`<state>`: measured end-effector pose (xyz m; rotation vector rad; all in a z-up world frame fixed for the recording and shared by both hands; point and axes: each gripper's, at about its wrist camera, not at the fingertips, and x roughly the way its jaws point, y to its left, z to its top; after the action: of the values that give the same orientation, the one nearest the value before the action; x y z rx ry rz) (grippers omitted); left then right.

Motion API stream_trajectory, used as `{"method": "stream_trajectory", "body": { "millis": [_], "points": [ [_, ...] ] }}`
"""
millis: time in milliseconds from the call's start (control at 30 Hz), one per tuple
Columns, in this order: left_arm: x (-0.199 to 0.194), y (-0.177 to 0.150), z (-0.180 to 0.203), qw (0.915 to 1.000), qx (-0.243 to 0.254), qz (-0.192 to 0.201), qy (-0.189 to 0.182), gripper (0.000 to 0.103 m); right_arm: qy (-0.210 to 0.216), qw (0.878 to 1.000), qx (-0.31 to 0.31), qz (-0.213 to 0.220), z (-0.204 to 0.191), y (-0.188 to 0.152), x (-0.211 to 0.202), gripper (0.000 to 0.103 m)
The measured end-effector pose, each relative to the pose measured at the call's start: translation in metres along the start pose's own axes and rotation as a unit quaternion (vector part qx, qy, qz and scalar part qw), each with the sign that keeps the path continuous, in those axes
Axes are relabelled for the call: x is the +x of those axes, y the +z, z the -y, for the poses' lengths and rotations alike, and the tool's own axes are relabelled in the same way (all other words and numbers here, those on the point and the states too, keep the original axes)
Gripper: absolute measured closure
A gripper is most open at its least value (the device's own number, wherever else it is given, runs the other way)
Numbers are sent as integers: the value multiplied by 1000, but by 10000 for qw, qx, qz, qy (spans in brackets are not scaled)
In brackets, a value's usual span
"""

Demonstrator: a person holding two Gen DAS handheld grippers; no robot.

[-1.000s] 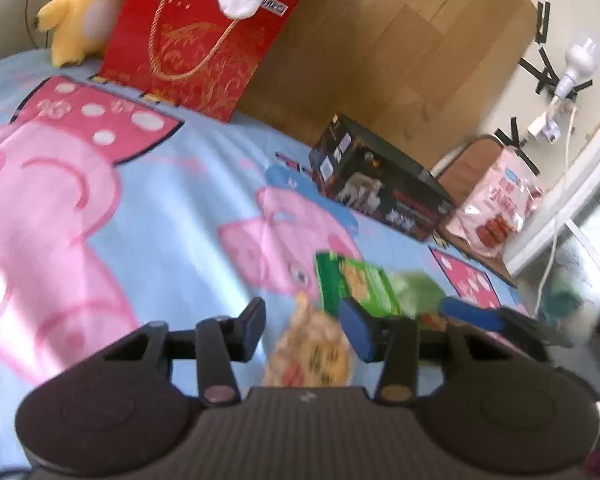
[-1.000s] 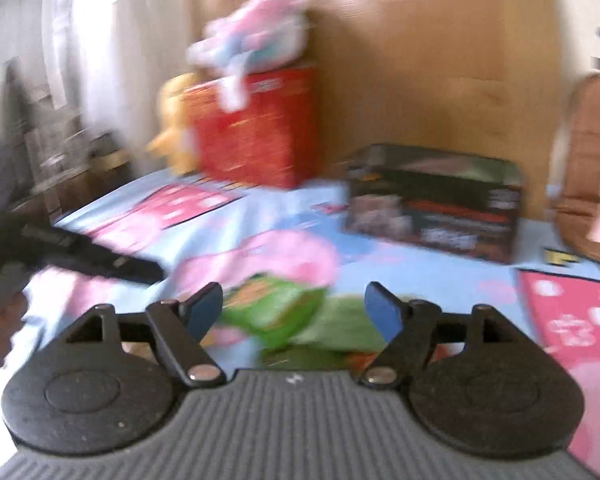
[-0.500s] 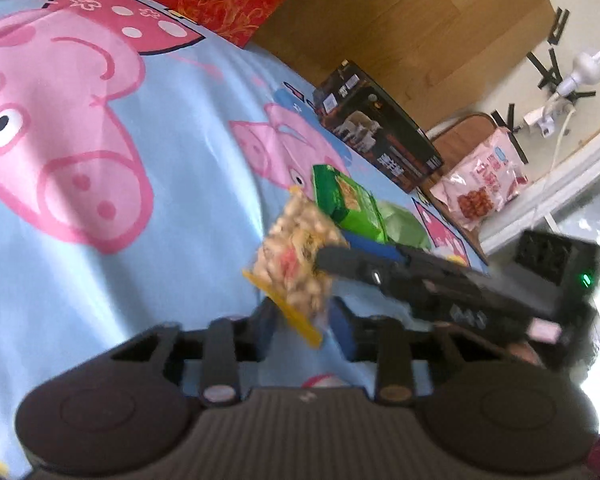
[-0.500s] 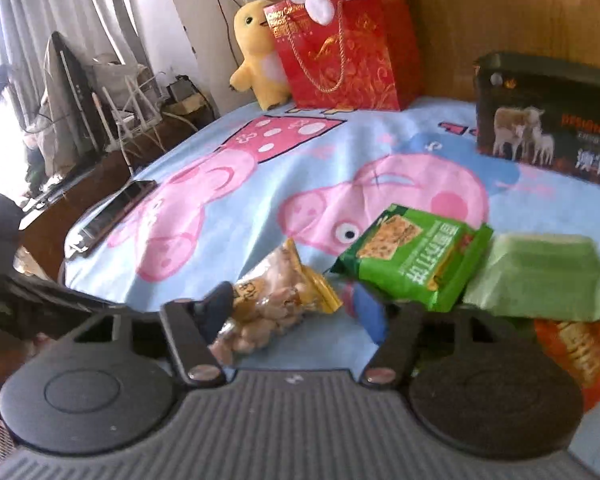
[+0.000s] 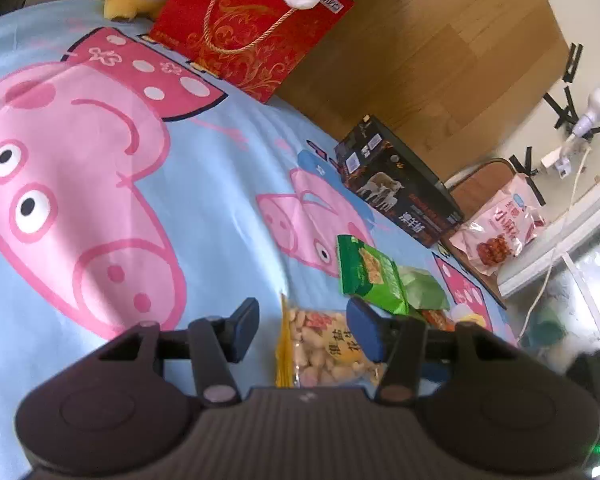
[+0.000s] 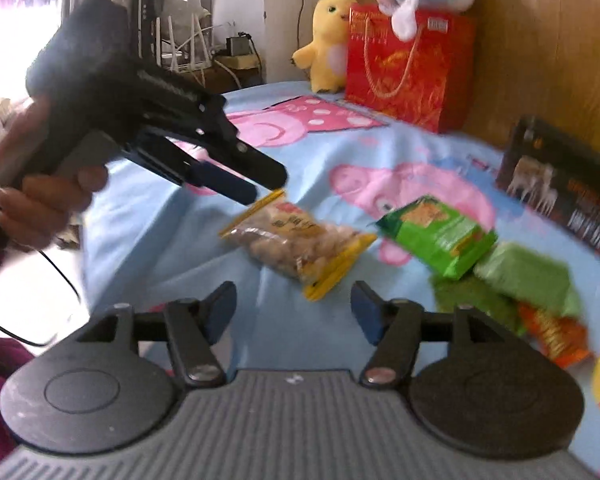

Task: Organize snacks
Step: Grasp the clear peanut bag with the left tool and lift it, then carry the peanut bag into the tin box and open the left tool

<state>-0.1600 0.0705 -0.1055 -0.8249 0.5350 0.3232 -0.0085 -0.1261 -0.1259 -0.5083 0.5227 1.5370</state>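
A clear bag of peanuts with yellow ends (image 5: 320,350) (image 6: 296,240) lies flat on the blue cartoon bedsheet (image 5: 100,272). My left gripper (image 5: 304,330) (image 6: 268,186) hovers over its near yellow end. The jaws are opening, with the bag between the fingers and the pads off it. My right gripper (image 6: 294,304) sits a little short of the bag, jaws opening and nothing between them. Beside the peanuts lie a green cracker packet (image 5: 366,276) (image 6: 436,236), a pale green packet (image 6: 528,276) and an orange packet (image 6: 552,332).
A red gift bag (image 5: 252,32) and a yellow plush toy (image 6: 328,48) stand at the bed's far end against a wooden headboard. A dark box (image 5: 396,188) lies beyond the snacks. A pink snack bag (image 5: 496,232) rests on a chair past the bed edge.
Half a second ago my left gripper pinched the peanut bag in the air. Now the bag lies on the sheet and the left jaws stand apart. My right gripper has drawn back from the bag.
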Motion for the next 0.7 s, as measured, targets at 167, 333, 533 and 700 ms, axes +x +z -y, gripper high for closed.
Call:
{"method": "stream_trajectory", "body": {
  "millis": [167,333,533,700],
  "points": [
    [10,-8,2,9994,165,-303,23,60,76,9995,272,-108,11,5,17,37],
    [25,-10,14,9984,298,-475,-50,74,-1,9995,319,-15,12,8,26,42],
    [35,11,49,9960,761,-433,-200,74,-348,9979,507,211,26,13,11,49],
    [52,53,100,9907,1280,-227,-399,74,-879,9918,570,732,54,31,-16,49]
  ]
}}
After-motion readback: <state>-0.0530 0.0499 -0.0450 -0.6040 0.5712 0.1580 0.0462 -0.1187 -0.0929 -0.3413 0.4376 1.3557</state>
